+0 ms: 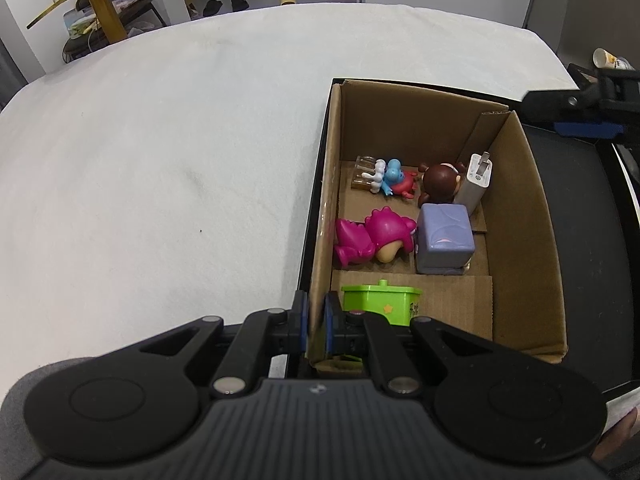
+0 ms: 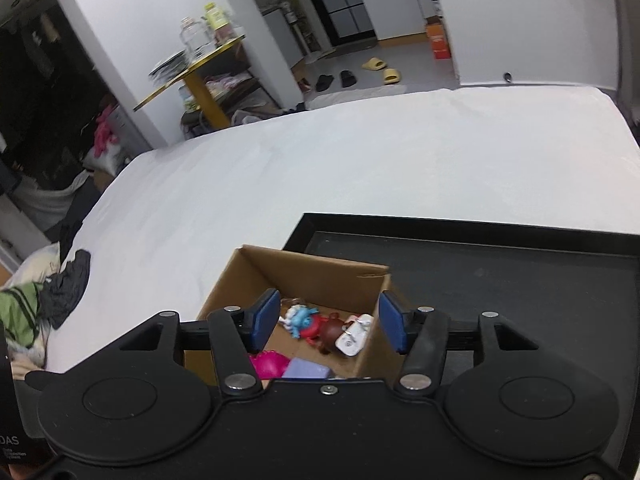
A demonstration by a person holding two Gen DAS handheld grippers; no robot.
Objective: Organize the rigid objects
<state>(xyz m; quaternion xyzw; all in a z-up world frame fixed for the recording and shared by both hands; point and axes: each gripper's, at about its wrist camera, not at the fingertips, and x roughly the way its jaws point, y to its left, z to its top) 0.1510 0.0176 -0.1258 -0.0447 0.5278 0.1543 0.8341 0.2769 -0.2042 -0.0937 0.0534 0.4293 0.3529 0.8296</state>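
A cardboard box (image 1: 520, 200) stands on a black tray (image 1: 580, 240). Inside lie a pink dinosaur figure (image 1: 376, 236), a purple cube (image 1: 444, 236), a green lidded tub (image 1: 380, 300), a white charger (image 1: 478, 176), a brown-haired doll (image 1: 438, 182) and a blue-and-red figure (image 1: 396, 178). My left gripper (image 1: 318, 320) is shut on the box's near left wall, one blue pad on each side. My right gripper (image 2: 328, 320) hovers open above the box (image 2: 312, 276), with nothing between its pads. The toys show below it.
The tray (image 2: 500, 280) sits on a wide white cloth-covered surface (image 1: 180, 160). A paper cup (image 1: 608, 60) stands beyond the tray's far right. Crumpled clothes (image 2: 60, 292) lie at the surface's left edge. A yellow-topped side table (image 2: 192, 72) and slippers (image 2: 380, 68) are in the room behind.
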